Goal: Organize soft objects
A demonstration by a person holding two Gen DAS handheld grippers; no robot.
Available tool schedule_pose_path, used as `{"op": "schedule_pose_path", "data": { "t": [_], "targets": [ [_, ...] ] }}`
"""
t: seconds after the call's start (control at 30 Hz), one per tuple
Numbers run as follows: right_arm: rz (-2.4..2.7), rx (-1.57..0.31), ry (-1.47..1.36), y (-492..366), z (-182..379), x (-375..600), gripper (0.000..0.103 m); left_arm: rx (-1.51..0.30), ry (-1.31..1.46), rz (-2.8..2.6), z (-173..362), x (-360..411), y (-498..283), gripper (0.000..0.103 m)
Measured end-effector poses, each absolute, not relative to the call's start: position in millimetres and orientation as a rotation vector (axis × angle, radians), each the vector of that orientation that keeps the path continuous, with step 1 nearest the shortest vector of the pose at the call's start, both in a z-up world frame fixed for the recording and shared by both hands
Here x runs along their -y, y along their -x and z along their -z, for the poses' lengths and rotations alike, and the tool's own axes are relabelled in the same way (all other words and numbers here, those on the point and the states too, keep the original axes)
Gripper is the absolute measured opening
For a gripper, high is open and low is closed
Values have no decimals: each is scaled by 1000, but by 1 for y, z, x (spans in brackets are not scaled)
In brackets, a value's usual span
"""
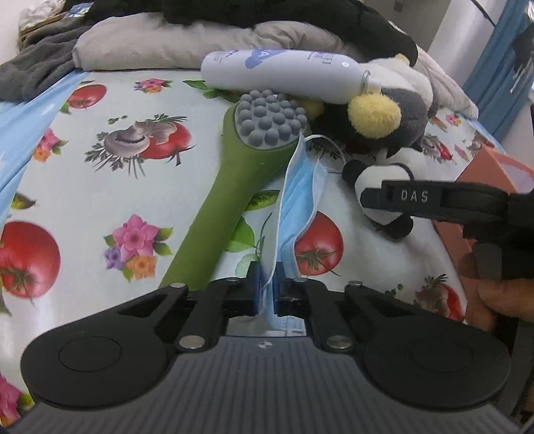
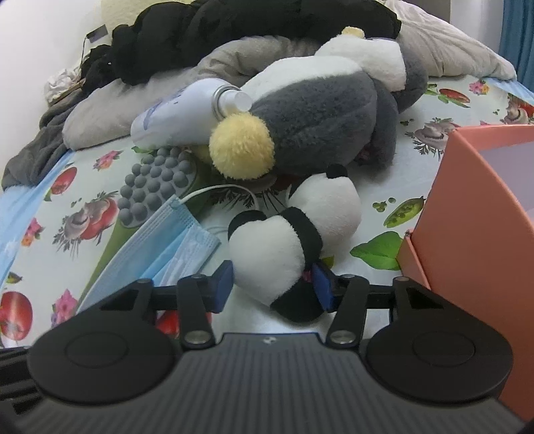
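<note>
My left gripper (image 1: 267, 287) is shut on the lower edge of a blue face mask (image 1: 300, 190), which trails up across the printed bedsheet (image 1: 100, 173). The mask (image 2: 173, 240) also shows at the left of the right wrist view. My right gripper (image 2: 273, 282) stands open low over a small panda plush (image 2: 277, 253). The panda lies on the sheet between the blue pads (image 2: 223, 278), looking unsqueezed. From the left wrist view one black finger (image 1: 407, 197) of that gripper crosses the panda (image 1: 377, 180). A larger grey and white plush (image 2: 317, 113) with a yellow pom lies just behind.
A green massager with grey nubs (image 1: 233, 187) lies beside the mask, a white bottle (image 1: 280, 70) behind it. A pink open box (image 2: 474, 217) stands at the right. Grey pillows (image 1: 150, 43) and black cloth (image 2: 233, 26) fill the back. A hand (image 1: 500, 300) holds the right gripper.
</note>
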State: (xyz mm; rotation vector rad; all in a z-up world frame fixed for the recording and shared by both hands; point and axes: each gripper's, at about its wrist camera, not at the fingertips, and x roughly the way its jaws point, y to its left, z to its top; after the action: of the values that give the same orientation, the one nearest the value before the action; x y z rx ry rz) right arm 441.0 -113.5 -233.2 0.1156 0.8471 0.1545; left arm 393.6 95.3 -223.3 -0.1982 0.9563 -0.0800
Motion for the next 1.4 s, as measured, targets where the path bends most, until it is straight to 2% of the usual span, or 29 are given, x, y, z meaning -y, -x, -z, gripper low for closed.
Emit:
{"op": "schedule_pose_path", "data": {
  "t": [0.23,0.67,1.07,1.23,1.3,1.33,1.37,1.4],
  "targets": [
    [-199,-853,-78,-412,225,118,51,-940,283,73,206,-96,-358,4],
    [-297,-915,7,-297,209,132,51,-946,394,55,181,-90,-252,2],
    [-389,-963,64,-204,193,138,51,-1005,439,52,176,-73,-148,2],
    [-373,-994,60,-186,197,147,53,-1070,451,23,187,-79,-130,3],
    [-359,-1007,35,-184,198,153,54,-1085,446,10,186,-84,-129,8],
    [-351,-1010,30,-183,198,154,55,-1083,446,6,186,-86,-128,26],
    [-340,-1006,26,-183,197,156,57,-1080,447,5,185,-88,-128,51],
    [-328,-998,19,-182,196,157,59,-1066,447,3,184,-91,-128,58]
  ]
}}
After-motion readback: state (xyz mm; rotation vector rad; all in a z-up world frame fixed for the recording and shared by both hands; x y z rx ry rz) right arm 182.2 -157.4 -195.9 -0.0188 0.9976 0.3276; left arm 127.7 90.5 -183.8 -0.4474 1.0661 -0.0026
